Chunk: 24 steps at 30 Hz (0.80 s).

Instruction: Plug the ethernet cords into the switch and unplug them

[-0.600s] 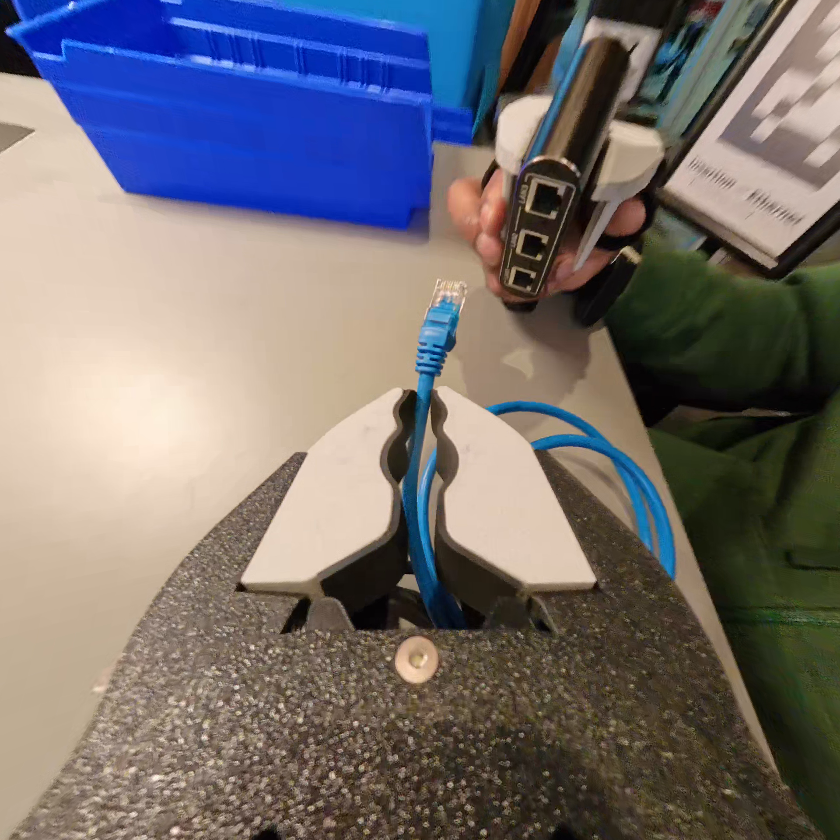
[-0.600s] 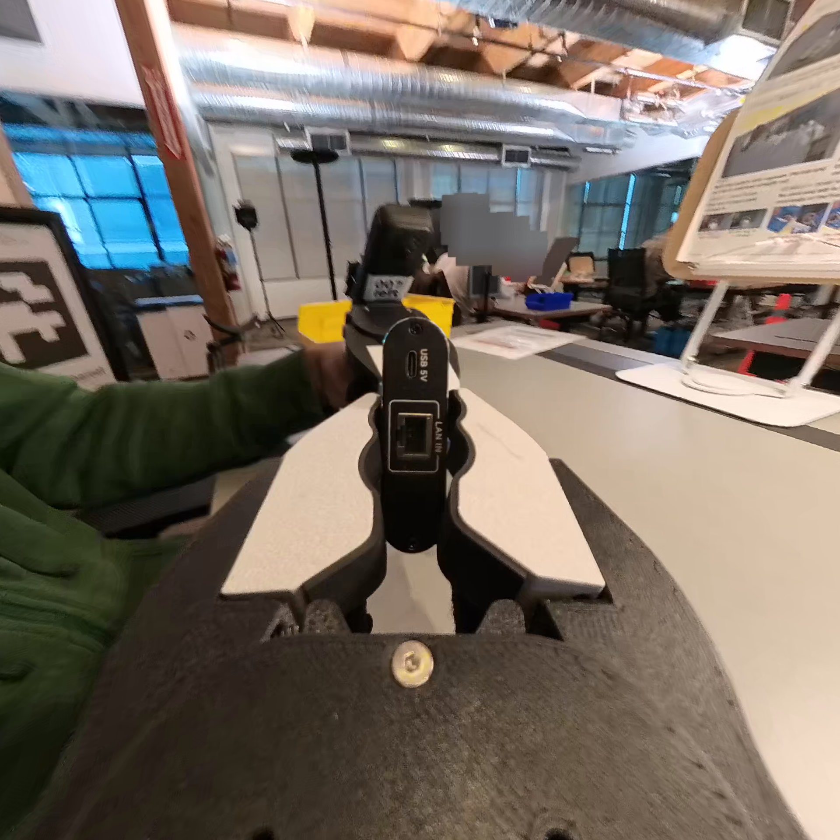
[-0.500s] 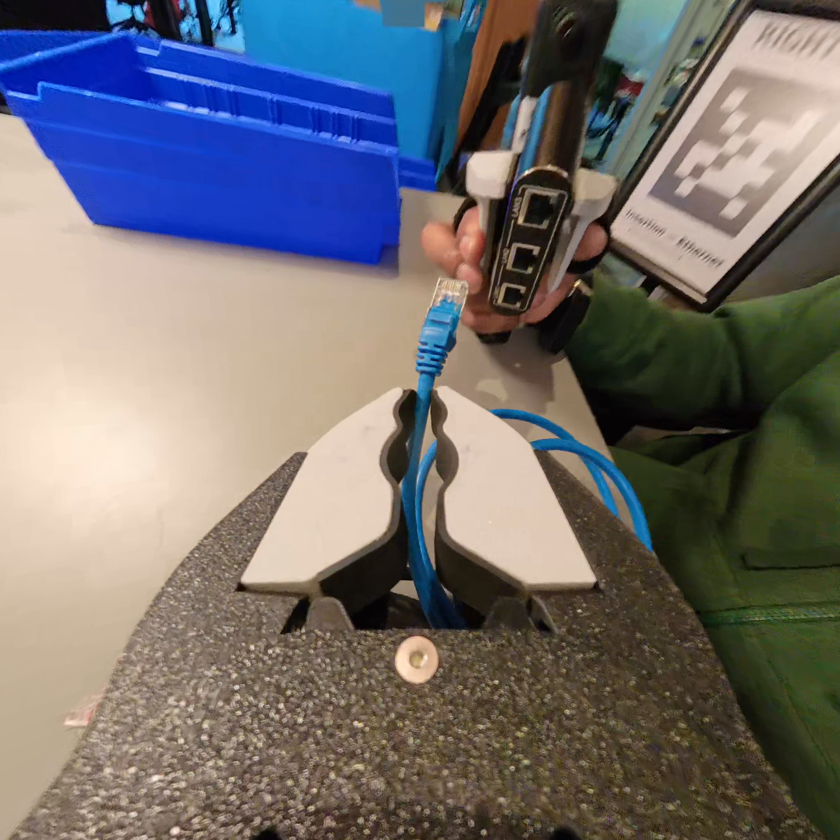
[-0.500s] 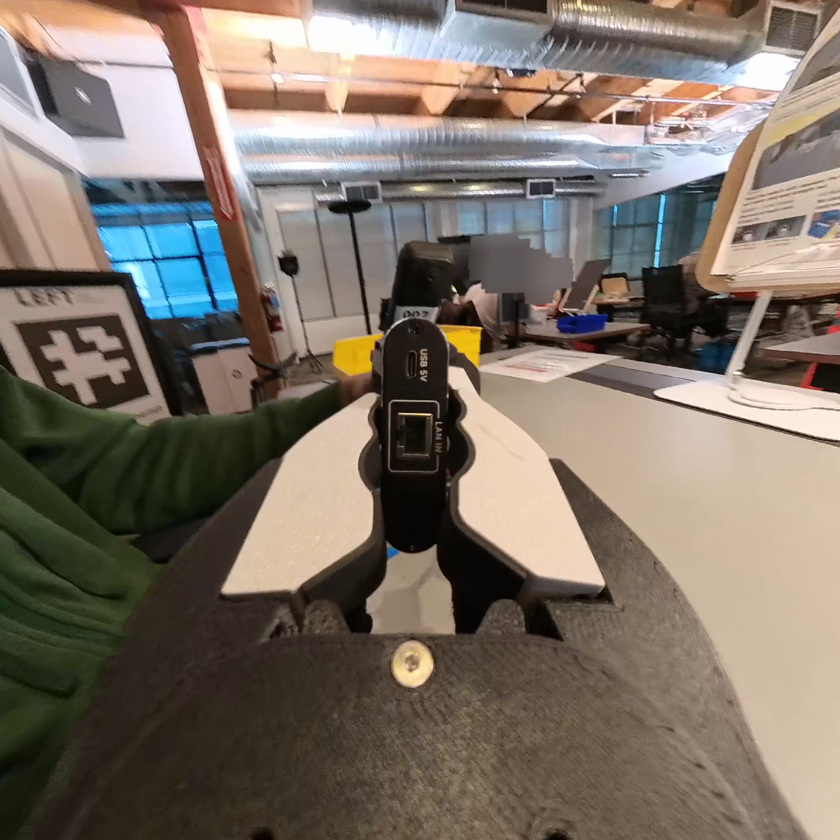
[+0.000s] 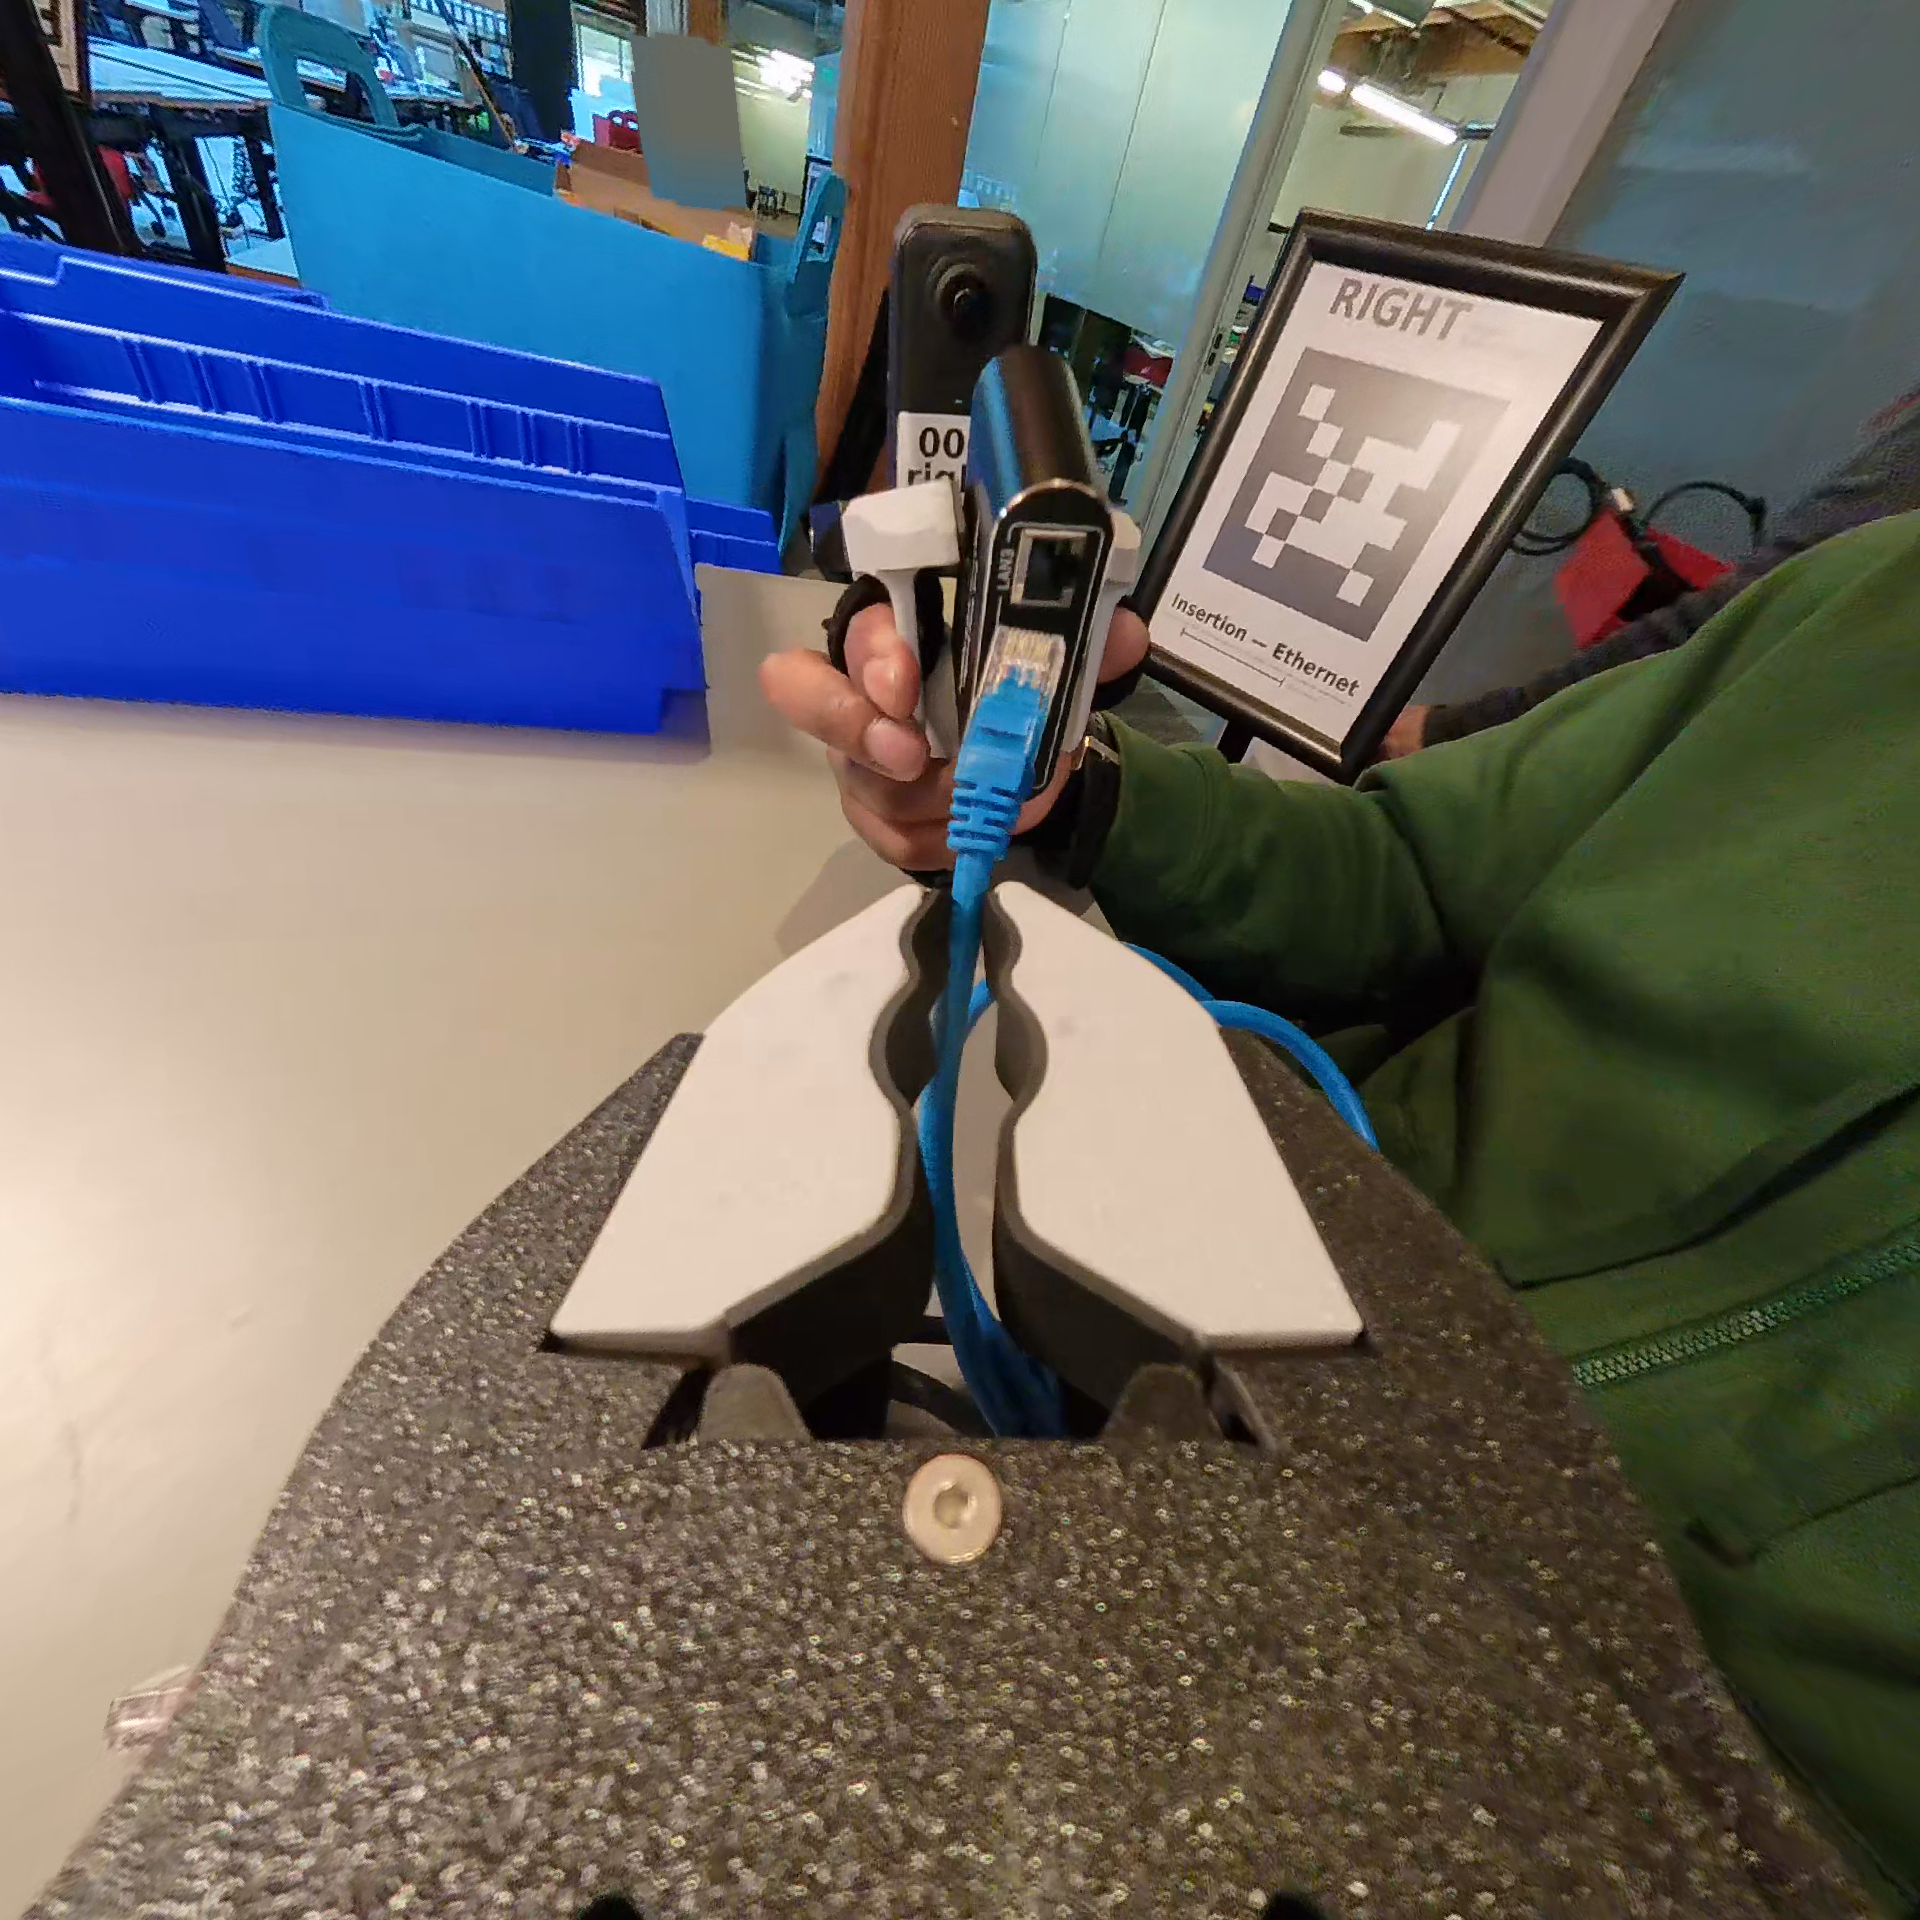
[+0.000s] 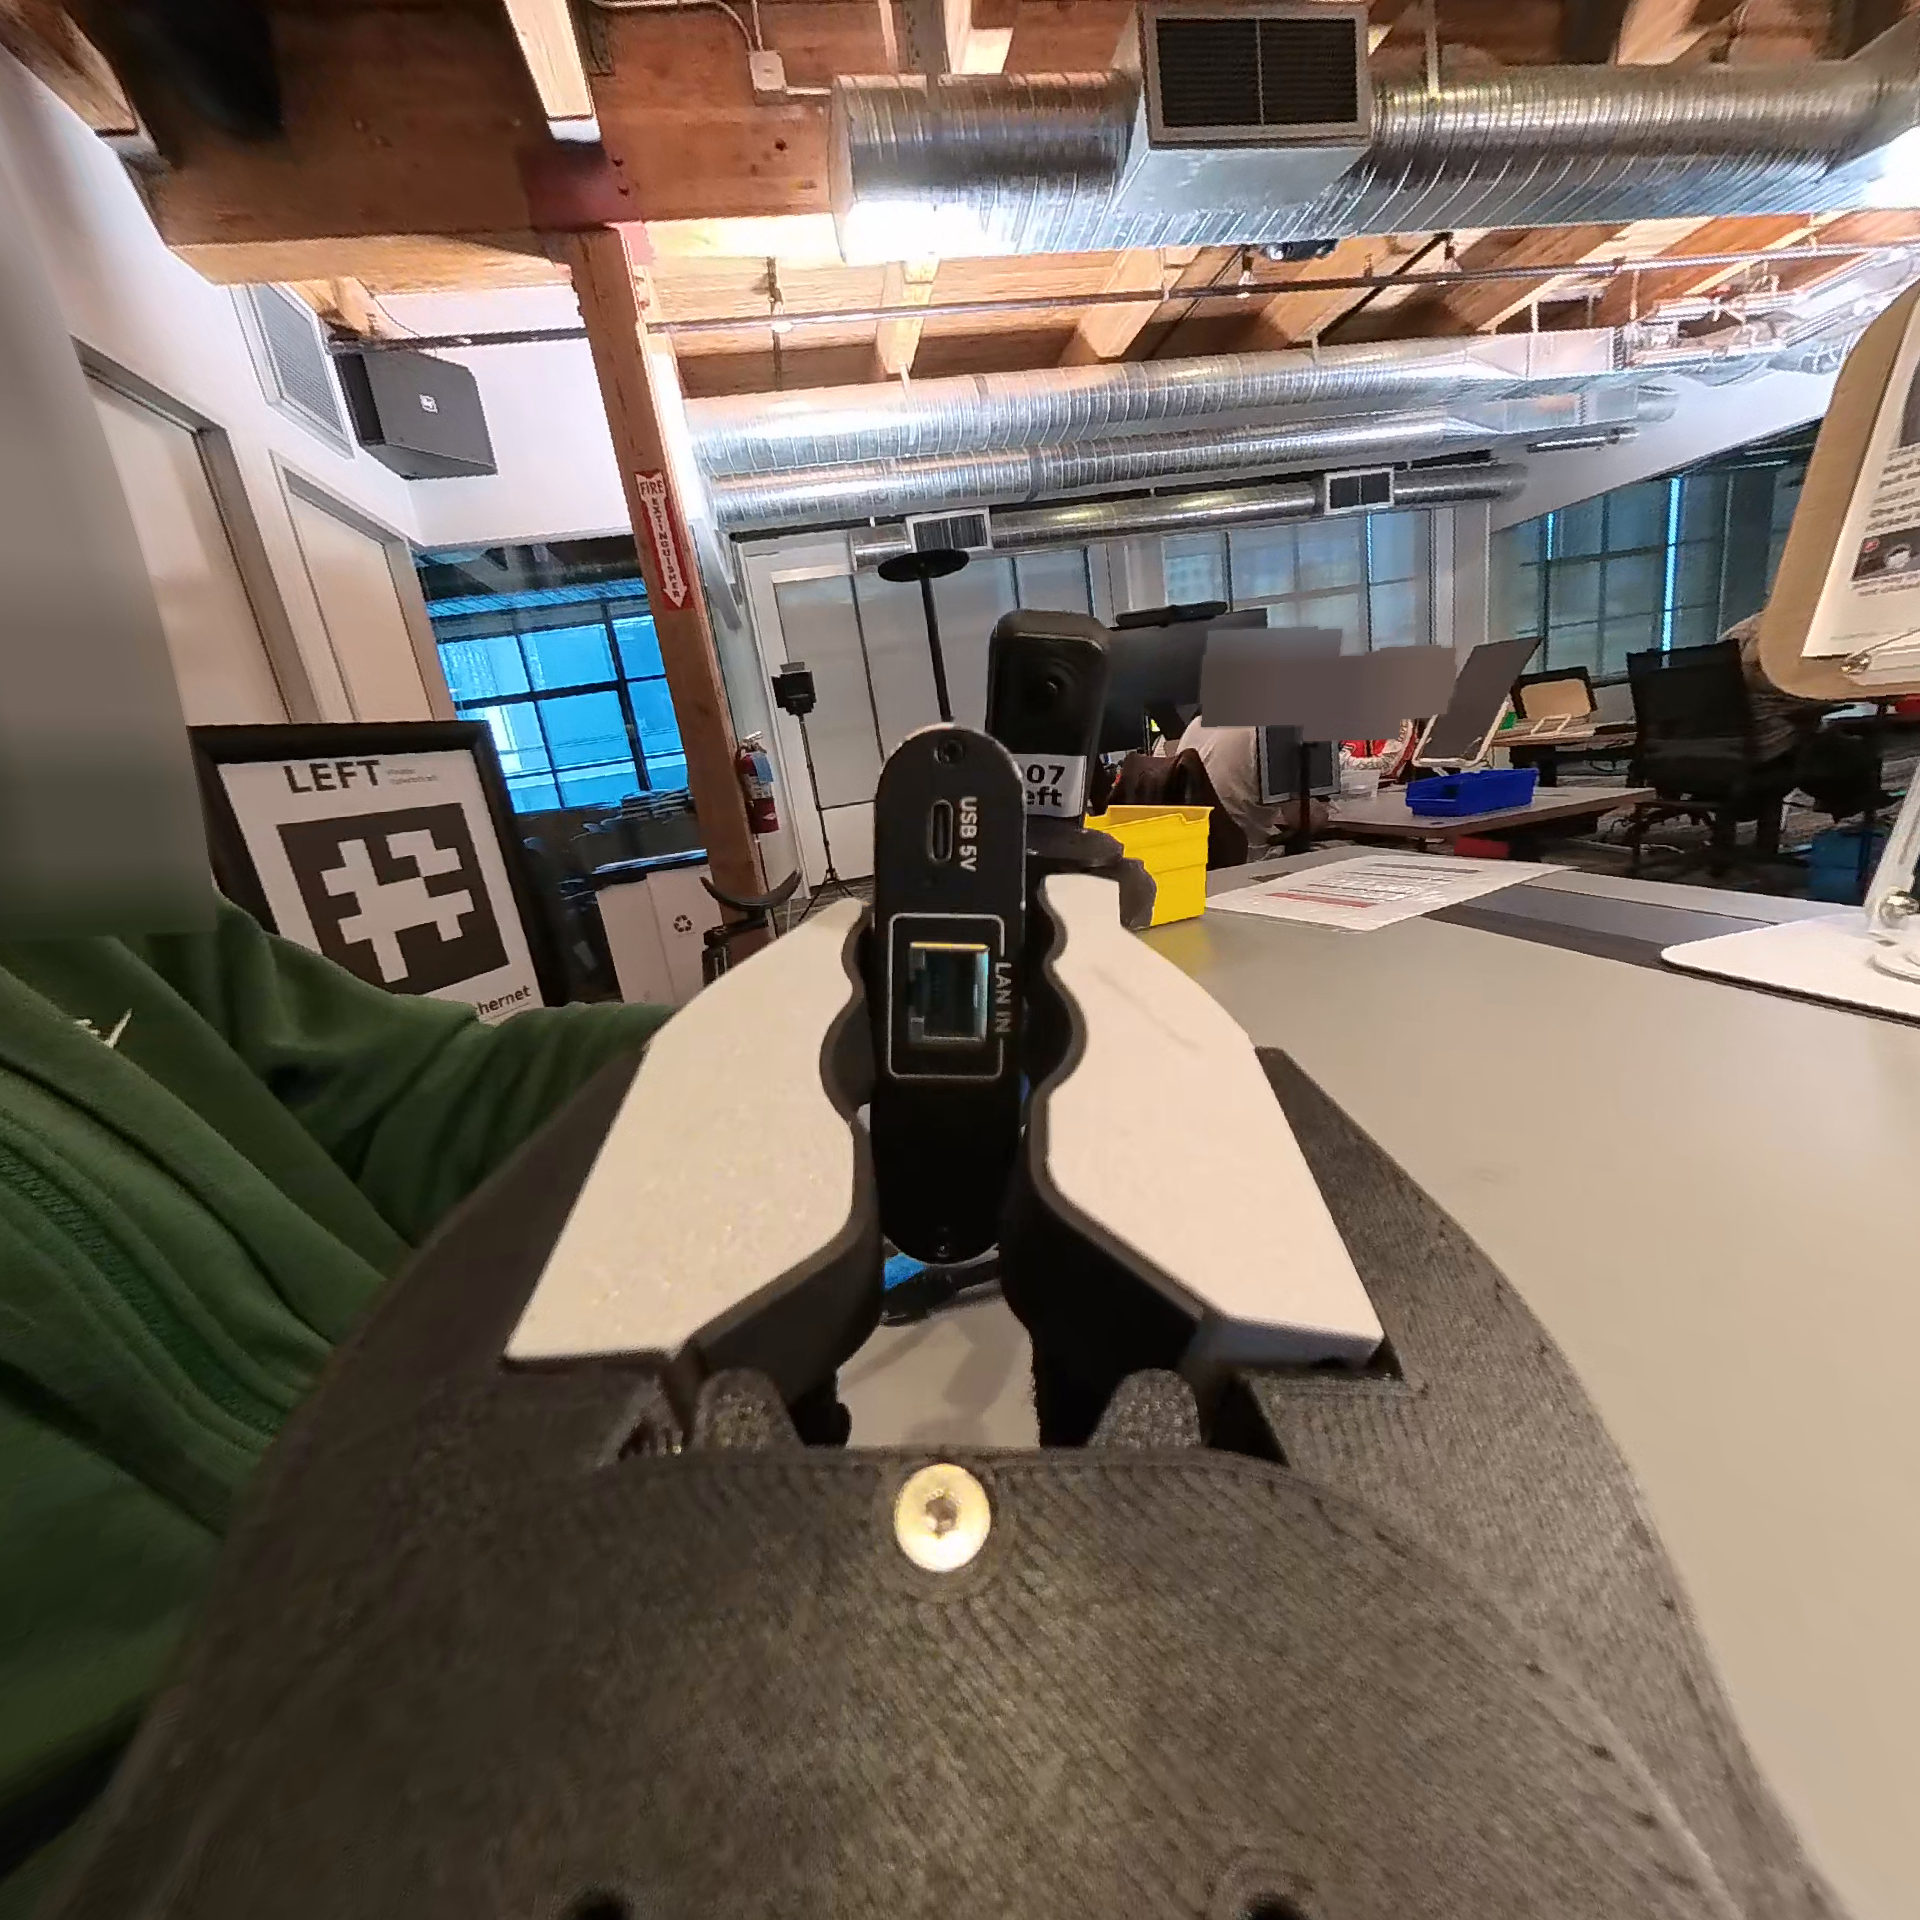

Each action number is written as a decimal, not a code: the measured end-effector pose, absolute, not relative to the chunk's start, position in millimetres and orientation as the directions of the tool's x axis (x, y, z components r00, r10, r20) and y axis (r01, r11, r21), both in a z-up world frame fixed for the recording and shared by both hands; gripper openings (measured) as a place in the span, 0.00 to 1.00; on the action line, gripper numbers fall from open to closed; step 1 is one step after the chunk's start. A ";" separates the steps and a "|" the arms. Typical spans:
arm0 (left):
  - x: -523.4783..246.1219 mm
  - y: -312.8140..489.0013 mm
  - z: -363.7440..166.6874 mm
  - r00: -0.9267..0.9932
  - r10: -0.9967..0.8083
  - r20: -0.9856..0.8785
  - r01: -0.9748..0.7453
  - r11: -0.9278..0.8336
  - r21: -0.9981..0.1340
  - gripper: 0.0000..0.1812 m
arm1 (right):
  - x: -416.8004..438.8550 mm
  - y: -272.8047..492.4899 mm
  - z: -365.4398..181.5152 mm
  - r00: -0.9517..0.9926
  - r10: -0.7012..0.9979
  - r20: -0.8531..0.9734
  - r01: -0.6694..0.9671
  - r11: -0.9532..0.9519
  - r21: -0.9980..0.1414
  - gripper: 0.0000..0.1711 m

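Over on the left, blue storage bins (image 5: 343, 540) line the back of the grey table (image 5: 364, 987), and nothing there is in play. The action is at centre: the left gripper (image 5: 954, 904) has its two grey fingers pressed together on the blue ethernet cord (image 5: 961, 997), pinching it just behind the strain relief, with the slack looping away to the right. The clear plug (image 5: 1023, 665) stands up and forward, its tip right at the middle port of the black switch (image 5: 1039, 613). Whether it is seated I cannot tell; it looks to be at the mouth rather than home. The top port above it is empty.

So I'd call this the first insertion, barely begun: no cord is visibly latched, and all the unplugging is ahead.

Moving right, the right gripper (image 6: 951, 935) clamps the switch across its narrow body, fingers closed on both flanks, holding it upright above the table. In its own view the near end face shows one vacant jack. A hand (image 5: 883, 748) grips that tool's handle, green sleeve (image 5: 1403, 883) reaching in from the right, in front of a framed marker sign (image 5: 1361, 499).
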<state>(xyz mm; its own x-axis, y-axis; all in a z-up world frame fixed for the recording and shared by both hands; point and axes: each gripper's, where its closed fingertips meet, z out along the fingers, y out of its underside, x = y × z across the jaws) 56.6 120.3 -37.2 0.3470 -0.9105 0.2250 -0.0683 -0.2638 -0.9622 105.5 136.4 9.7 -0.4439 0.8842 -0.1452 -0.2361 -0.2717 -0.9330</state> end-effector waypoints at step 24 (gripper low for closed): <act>62.6 106.6 -67.3 0.292 -0.877 0.382 -0.189 -0.445 -0.875 0.04 | 105.0 126.5 -25.7 -0.315 0.902 0.295 -0.140 0.263 -0.955 0.15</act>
<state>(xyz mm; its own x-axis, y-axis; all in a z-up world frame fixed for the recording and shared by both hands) 62.6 106.6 -67.3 0.2916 -0.8768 0.3823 -0.1894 -0.4447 -0.8754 105.0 126.5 -25.7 -0.3151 0.9021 0.2949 -0.1403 0.2630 -0.9545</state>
